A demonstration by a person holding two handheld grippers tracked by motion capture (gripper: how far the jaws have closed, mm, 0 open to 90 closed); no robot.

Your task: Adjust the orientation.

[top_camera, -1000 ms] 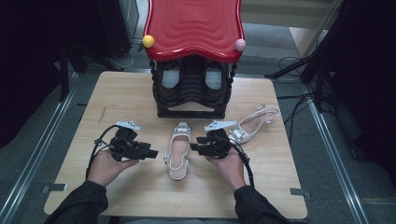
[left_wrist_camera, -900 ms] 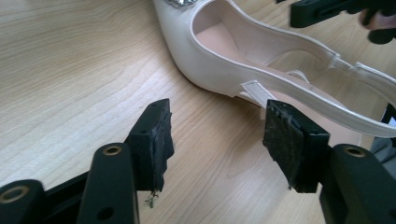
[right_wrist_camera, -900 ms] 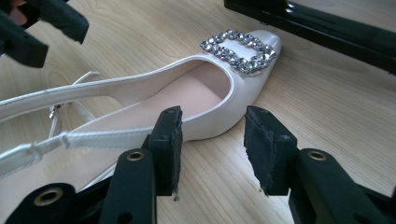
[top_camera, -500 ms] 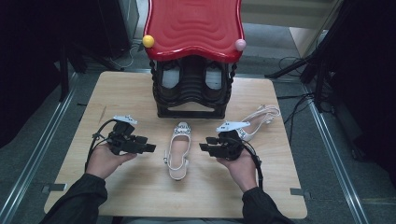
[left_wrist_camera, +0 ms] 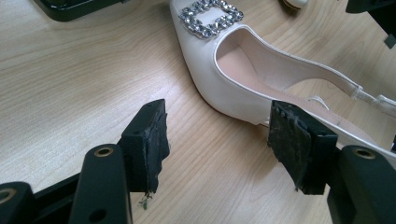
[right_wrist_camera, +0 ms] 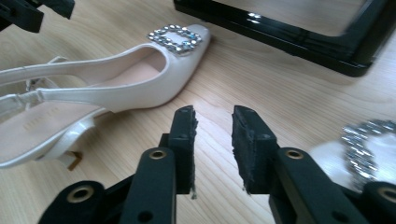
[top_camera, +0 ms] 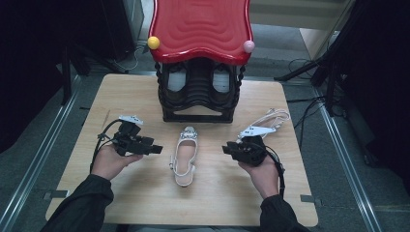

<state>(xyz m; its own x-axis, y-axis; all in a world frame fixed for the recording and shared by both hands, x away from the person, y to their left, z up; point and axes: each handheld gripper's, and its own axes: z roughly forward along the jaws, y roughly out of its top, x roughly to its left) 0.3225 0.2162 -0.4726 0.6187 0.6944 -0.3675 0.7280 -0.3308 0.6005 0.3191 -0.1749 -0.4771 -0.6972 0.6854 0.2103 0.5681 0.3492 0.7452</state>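
Counter (top_camera: 145,193) evenly lit, surroundings dark; glare on black rack base (right_wrist_camera: 299,32); second shoe's buckle (right_wrist_camera: 362,149) blurred.

Lab: rail-framed test table (top_camera: 145,96), cables (top_camera: 309,104)

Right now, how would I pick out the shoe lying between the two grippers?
Start at the red-topped black rack at the table's far edge. Just in front of it lies a white slingback shoe, toe toward the rack. Unlike the other shoe at the right, it lies mid-table.
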